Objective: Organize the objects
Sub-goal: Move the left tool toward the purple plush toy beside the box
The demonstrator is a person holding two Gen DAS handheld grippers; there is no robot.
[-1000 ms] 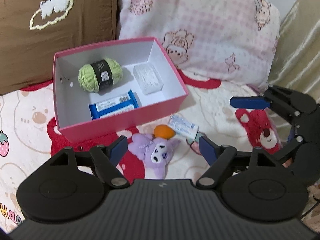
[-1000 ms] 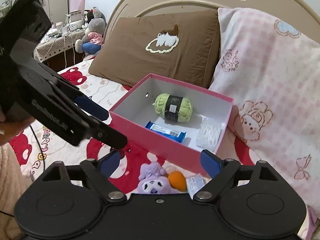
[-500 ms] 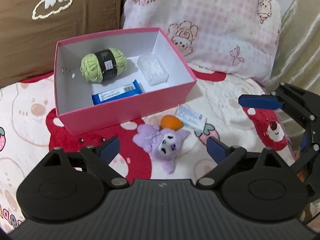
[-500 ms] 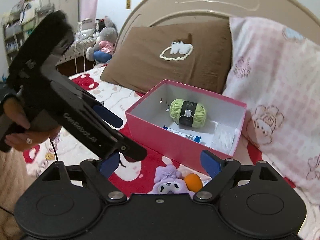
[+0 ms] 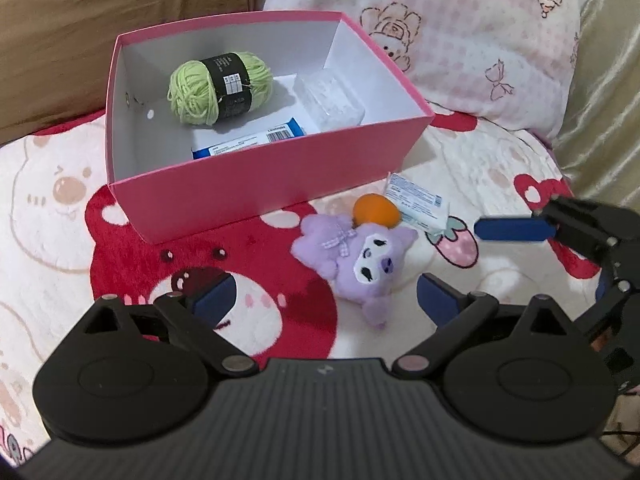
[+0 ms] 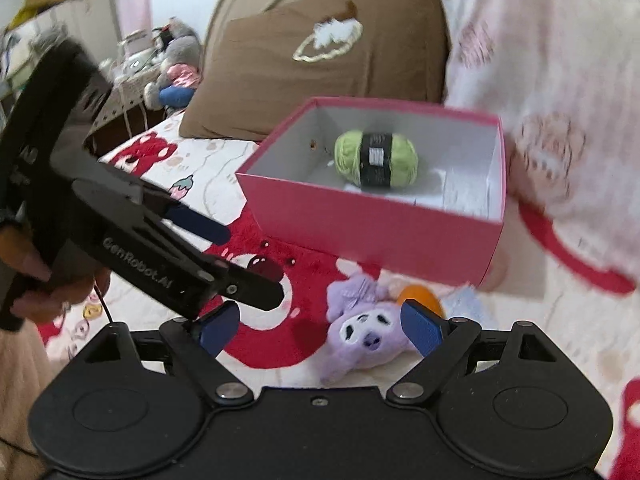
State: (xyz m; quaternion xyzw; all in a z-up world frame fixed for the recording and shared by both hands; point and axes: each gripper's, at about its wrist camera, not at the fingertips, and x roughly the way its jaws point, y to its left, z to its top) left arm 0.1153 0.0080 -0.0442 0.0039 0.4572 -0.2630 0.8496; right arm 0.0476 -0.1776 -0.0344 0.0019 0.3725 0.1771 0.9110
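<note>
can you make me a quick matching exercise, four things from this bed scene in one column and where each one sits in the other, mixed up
Things
1. yarn
2. plush
3. orange ball
4. blue packet

Places
A. on the blanket, touching the plush's upper edge
B. flat on the box floor, by its near wall
C. in the box, toward its back wall
D. on the blanket in front of the box, lying face up

Pairs: 1-C, 2-D, 3-A, 4-B
</note>
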